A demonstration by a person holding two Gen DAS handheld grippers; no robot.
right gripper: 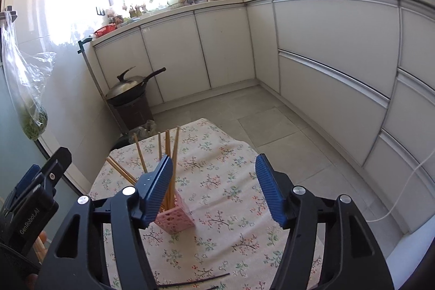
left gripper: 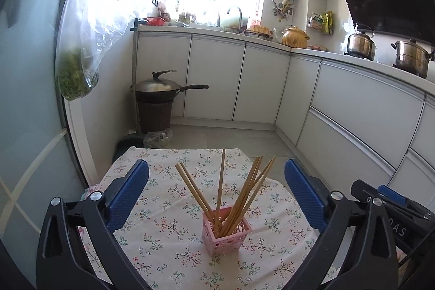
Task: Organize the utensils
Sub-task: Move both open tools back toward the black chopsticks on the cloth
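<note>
The chopsticks fan upward from the pink basket, obstructing approach from above. The tablecloth around the basket lies bare on all sides.

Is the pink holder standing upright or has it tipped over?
Upright. The pink holder sits flat on the floral tablecloth, open top up, with the chopsticks fanning out above its rim.

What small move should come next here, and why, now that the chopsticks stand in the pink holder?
Probably draw both grippers back from the pink holder. The chopsticks all stand inside it, the left gripper and the right gripper are open and empty, and only thin dark strips lie loose on the floral cloth.
</note>
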